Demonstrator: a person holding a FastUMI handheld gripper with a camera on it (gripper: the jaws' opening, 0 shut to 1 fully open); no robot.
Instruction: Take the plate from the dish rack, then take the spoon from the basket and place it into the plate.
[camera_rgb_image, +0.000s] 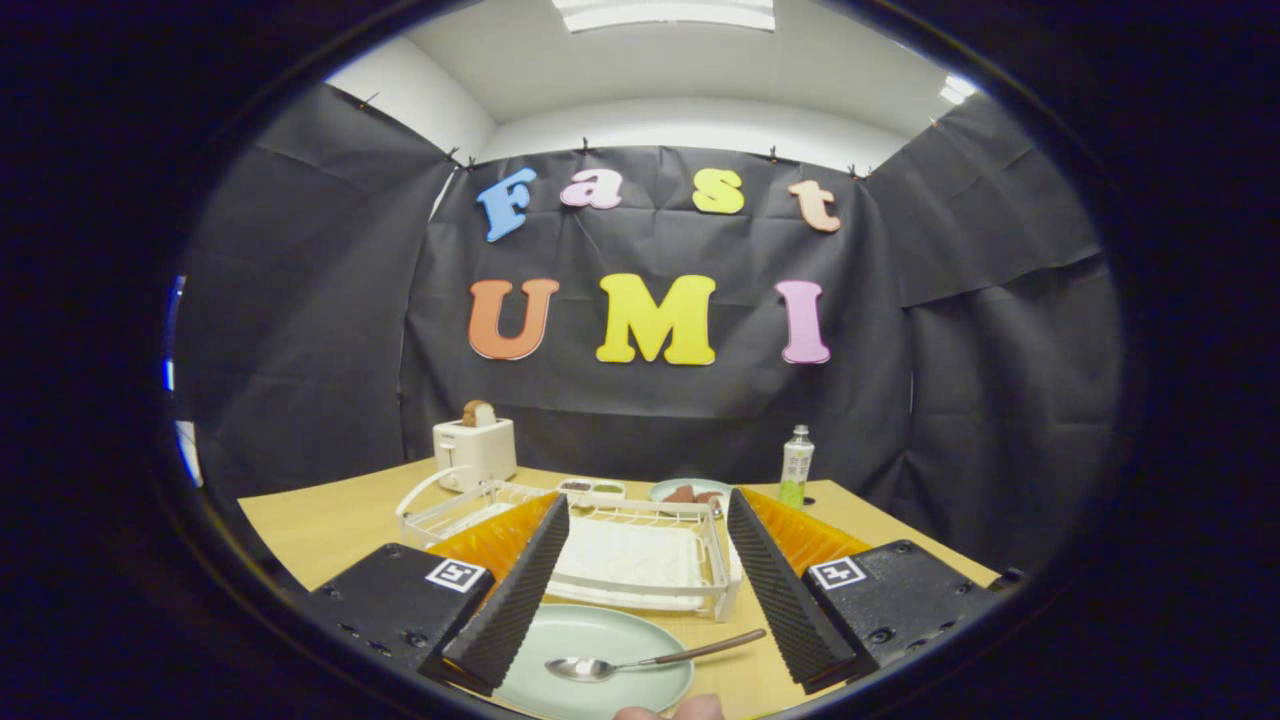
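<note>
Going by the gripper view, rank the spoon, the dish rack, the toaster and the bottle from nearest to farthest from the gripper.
The gripper is open.
1. Spoon: between the fingers, bowl resting on the plate.
2. Dish rack: just ahead of the fingers.
3. Toaster and bottle: both beyond the rack, toaster to the left, bottle to the right; too close to call.

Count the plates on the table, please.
2. One plate lies between the open tongs, holding the spoon. Another plate with food sits beyond the rack, near the bottle. Others may be hidden.
</note>
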